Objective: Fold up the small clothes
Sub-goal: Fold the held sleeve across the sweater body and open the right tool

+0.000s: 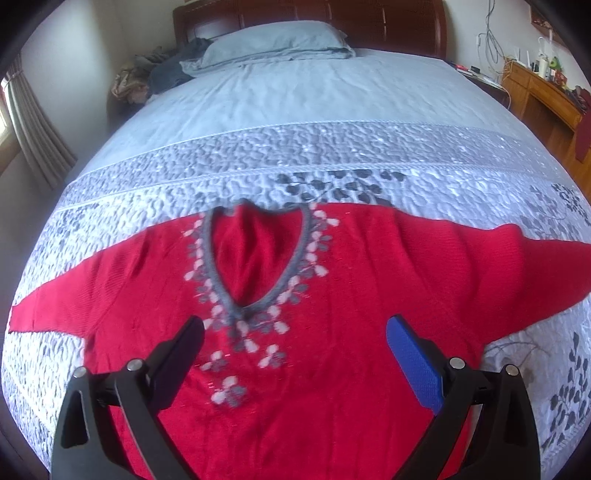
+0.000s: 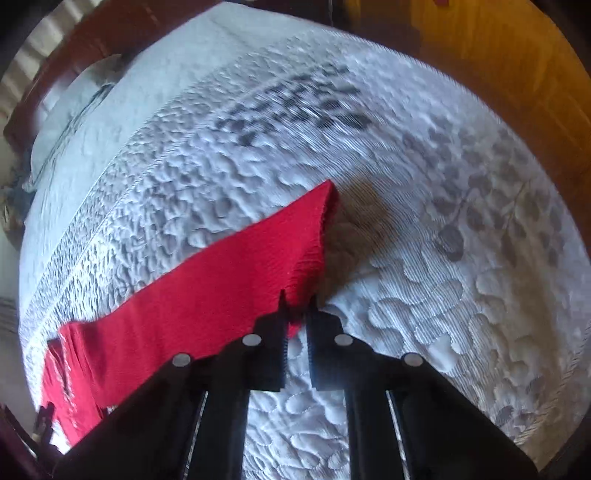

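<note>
A red sweater [image 1: 369,277] with a grey V-neck and flower trim lies face up on the bed, both sleeves spread out to the sides. My left gripper [image 1: 295,325] hovers over its chest just below the neckline, jaws wide open with nothing between them. In the right wrist view the sweater's sleeve [image 2: 221,288] runs up to its cuff, which lifts slightly off the quilt. My right gripper [image 2: 298,306] is shut on the sleeve's lower edge close to the cuff, with red cloth pinched between the tips.
The quilted grey-white bedspread [image 1: 258,155] with leaf prints covers the bed. A pillow [image 1: 277,40] lies by the dark wooden headboard [image 1: 388,22]. A heap of clothes [image 1: 155,74] sits at the far left corner. A cluttered wooden desk [image 1: 535,96] stands to the right.
</note>
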### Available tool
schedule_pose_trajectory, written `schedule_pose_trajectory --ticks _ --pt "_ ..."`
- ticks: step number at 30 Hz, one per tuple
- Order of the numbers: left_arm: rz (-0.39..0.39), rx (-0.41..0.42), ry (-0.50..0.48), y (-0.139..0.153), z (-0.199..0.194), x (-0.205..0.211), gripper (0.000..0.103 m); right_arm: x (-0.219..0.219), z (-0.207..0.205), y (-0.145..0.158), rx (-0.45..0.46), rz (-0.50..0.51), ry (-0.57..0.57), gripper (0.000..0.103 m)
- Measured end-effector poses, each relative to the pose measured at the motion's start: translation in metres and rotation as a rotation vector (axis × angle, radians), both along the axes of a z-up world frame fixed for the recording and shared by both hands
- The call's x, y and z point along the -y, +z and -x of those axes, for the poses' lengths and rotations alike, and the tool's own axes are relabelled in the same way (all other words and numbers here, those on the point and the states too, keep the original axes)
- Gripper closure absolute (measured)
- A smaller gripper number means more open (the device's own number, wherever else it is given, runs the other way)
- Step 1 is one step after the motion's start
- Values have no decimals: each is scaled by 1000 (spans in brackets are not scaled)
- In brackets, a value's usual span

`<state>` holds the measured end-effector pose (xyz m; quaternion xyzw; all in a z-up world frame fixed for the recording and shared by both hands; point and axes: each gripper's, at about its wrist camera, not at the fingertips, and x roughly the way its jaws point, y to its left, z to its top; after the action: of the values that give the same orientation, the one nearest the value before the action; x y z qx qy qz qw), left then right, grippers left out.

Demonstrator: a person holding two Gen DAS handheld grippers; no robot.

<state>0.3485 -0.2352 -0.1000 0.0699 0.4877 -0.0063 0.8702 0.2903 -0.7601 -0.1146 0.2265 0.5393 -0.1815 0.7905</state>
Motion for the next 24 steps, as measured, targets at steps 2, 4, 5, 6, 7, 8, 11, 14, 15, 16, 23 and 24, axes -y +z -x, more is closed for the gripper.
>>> schedule_pose_trajectory --ticks 2,4,5,6,7,8,11,14,15,16,23,24 --pt "0 -6 26 1 4 -19 4 -23 -6 16 29 47 49 96" --pt "10 -17 57 2 5 -38 4 -45 -10 28 41 93 104 96" --pt "15 -22 71 2 6 -47 4 -60 -13 32 47 110 135 96" --pt "22 -27 85 3 7 -57 4 -80 -15 38 55 123 171 96" --pt "30 -33 104 3 7 -70 4 -97 -17 42 63 126 206 96" --pt "30 -36 114 3 8 -79 4 -117 -19 45 66 131 243 96" --pt "29 -44 154 3 8 -108 4 -185 -30 46 64 158 364 96" --pt "29 -45 188 3 8 -135 4 -253 -41 39 67 146 468 96" --pt "27 -46 198 3 8 -145 4 -279 -44 35 70 141 503 96" --pt "27 -47 203 3 9 -150 4 -303 -49 33 78 126 534 96" --pt "85 -66 224 2 9 -175 4 -432 -74 5 74 -15 687 90" --pt "98 -69 219 2 8 -175 4 -445 -76 -7 44 -46 709 87"
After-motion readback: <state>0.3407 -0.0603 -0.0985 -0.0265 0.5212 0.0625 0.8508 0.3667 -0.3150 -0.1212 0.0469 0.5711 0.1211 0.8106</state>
